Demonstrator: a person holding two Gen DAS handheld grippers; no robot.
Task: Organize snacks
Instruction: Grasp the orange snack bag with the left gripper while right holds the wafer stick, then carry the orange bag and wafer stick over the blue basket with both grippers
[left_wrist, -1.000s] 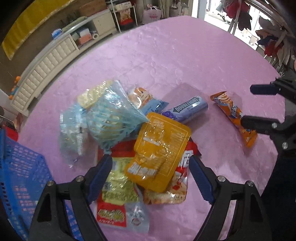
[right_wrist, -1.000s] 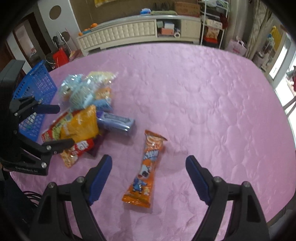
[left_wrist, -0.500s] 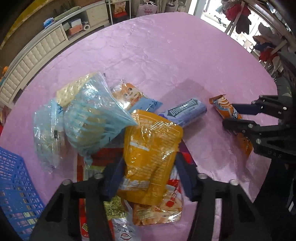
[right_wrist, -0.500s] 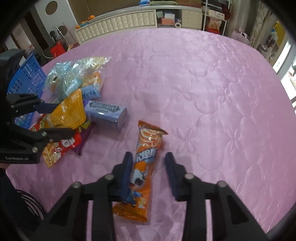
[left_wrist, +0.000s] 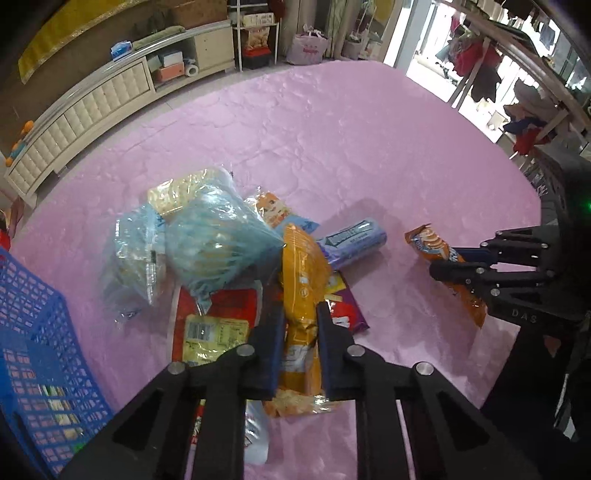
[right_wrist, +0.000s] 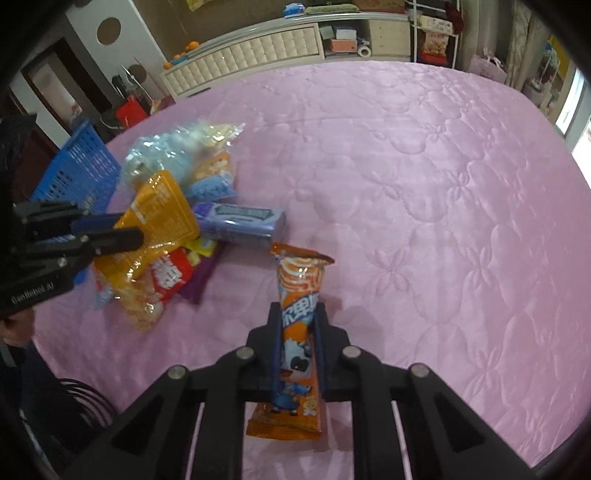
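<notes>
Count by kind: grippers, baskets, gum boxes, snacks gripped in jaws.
Grippers: 2, left gripper and right gripper
Baskets: 1, basket
Gum boxes: 1, gum box
Gripped snacks: 2, orange pouch and wafer pack
Total: 6

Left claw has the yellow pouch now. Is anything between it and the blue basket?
Nothing visible blocks it. The left claw is shut on the yellow pouch, and the blue basket sits just to its left with its top open. Only the red packet lies flat between them, low on the pink cloth.
</notes>
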